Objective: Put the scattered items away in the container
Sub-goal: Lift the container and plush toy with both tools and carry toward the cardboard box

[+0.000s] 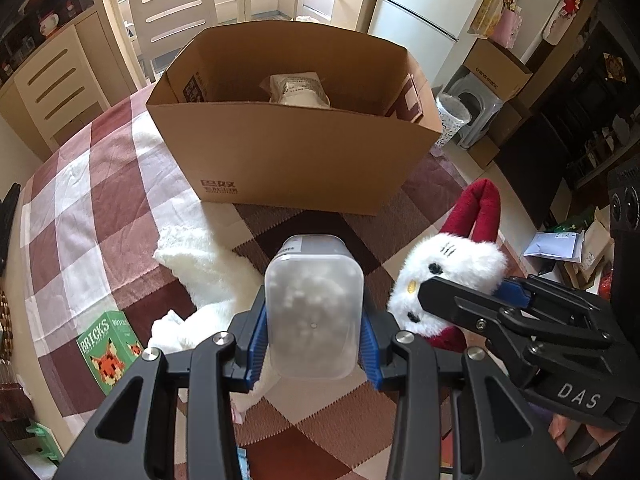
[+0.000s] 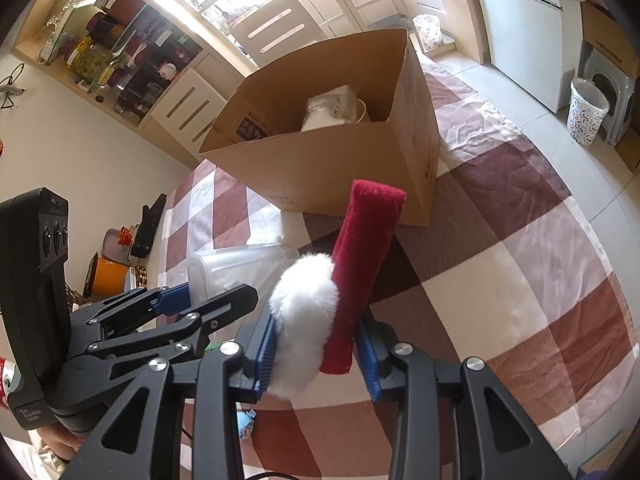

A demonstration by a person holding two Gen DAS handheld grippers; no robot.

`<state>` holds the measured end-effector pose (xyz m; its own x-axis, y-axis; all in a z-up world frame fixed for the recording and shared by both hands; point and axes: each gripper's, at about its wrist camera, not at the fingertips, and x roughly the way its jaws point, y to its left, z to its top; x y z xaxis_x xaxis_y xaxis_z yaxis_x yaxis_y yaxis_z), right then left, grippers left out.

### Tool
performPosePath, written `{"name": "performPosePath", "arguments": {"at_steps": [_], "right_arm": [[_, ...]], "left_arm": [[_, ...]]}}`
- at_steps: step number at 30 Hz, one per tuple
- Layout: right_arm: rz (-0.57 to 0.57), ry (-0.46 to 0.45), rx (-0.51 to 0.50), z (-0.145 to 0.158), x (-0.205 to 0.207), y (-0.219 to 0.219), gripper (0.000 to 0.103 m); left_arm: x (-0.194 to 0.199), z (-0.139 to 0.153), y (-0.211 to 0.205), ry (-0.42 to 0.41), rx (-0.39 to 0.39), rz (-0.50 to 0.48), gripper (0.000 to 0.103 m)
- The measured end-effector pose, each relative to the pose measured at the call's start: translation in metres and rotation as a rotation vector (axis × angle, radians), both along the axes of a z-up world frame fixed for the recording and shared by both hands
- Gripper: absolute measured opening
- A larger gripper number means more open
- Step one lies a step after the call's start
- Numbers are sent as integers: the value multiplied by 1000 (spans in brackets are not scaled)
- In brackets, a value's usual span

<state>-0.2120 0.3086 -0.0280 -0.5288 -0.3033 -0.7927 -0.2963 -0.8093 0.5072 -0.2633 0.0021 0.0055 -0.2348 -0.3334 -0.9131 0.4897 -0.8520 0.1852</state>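
Transport step under way, judging by both loads lifted. Left gripper (image 1: pixel 314 344) clamps translucent tub (image 1: pixel 314 308) between blue pads; right gripper (image 2: pixel 318 354) pinches plush toy (image 2: pixel 320 320). Cardboard box (image 1: pixel 288 160) ahead of fingertips, open-topped. Next: carry over rim, release inside.

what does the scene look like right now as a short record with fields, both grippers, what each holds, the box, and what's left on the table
left gripper: shut on the plastic tub, held above the table
right gripper: shut on the plush toy, white and red
cardboard box: open, upright on the checked tablecloth, ahead of both grippers
inside box: a white packet
left on table: white fluffy cloth, green bricks box
progress: tub and toy are lifted, neither is in the box yet
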Motion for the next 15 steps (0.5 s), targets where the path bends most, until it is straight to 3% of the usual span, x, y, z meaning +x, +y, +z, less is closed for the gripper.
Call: {"name": "performPosePath", "arguments": {"at_steps": [15], "right_arm": [[26,18,6,8,-38,4,36]], "left_arm": [[-21,13,-28,21,10,-2,40]]}}
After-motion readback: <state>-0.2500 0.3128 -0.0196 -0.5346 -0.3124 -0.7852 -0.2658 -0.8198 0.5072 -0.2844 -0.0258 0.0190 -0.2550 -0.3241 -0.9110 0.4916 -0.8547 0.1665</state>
